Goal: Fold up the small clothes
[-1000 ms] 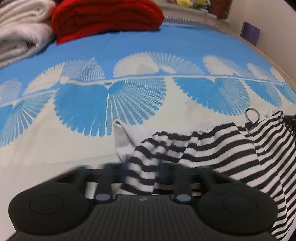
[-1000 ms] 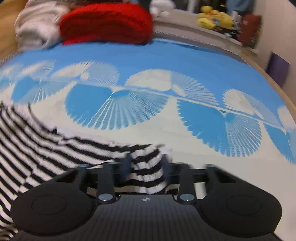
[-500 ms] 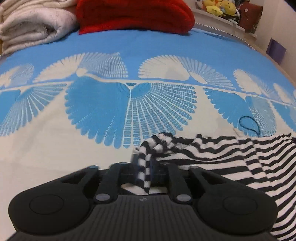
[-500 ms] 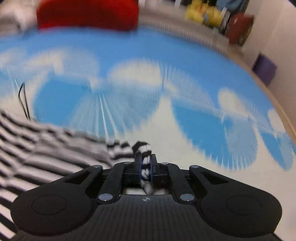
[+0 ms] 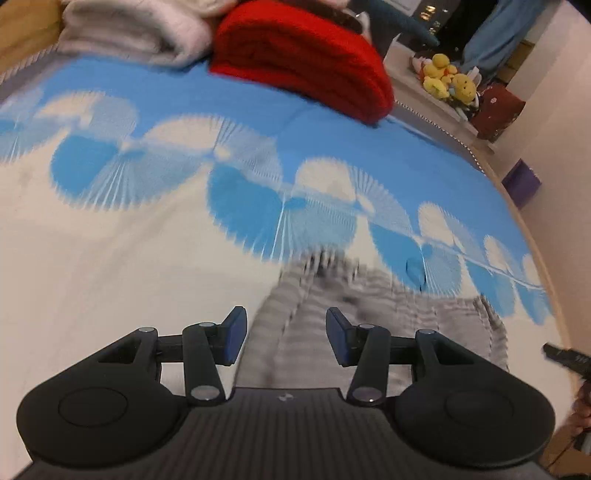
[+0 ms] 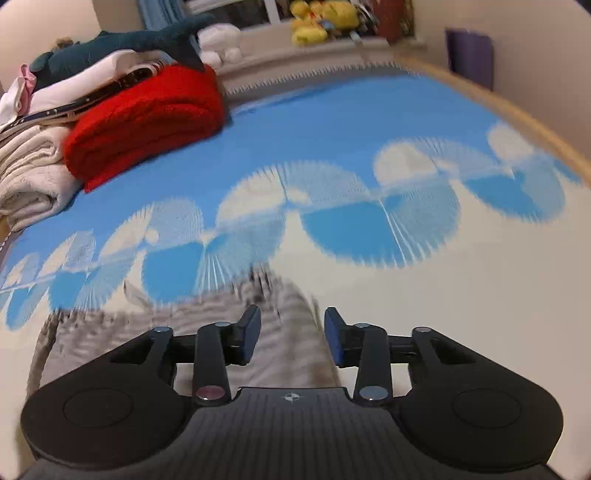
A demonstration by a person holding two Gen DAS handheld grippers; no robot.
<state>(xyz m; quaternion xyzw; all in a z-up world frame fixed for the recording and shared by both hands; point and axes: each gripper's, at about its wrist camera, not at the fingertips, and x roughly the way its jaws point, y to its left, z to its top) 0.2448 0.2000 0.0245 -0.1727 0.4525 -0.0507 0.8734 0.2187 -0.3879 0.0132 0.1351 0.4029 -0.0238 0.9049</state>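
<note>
Left tool (image 5: pixel 282 338): jaws spread wide, nothing between the blue pads (image 5: pixel 234 334). It hangs above the black-and-white striped knit garment (image 5: pixel 369 317), which lies flat on the blue-and-cream fan-patterned bedspread (image 5: pixel 110 258) — heavy motion blur, so the stripes read as grey. Garment runs from below the tool out to the right and up to a narrow end near the blue fan row. A thin dark loop (image 5: pixel 415 269) lies on the bedspread just beyond the garment's upper right edge. Far end of the bed: folded red knit blanket (image 5: pixel 303 55) beside a folded cream blanket (image 5: pixel 136 33). Yellow plush toys (image 5: pixel 448 79) on the ledge behind. A dark object at the right edge is too cropped to identify.

Right tool (image 6: pixel 291 334): also spread open, pads (image 6: pixel 249 332) empty. The same striped garment (image 6: pixel 166 328) lies on the bedspread (image 6: pixel 480 295) under and to the left of the tool, blurred — its right edge passes between the fingers. Red blanket (image 6: pixel 147 118) and cream blanket (image 6: pixel 29 177) are stacked at the far left, with a dark teal plush shark (image 6: pixel 122 42) on top of the pile. Yellow plush toys (image 6: pixel 321 22) on the ledge.
</note>
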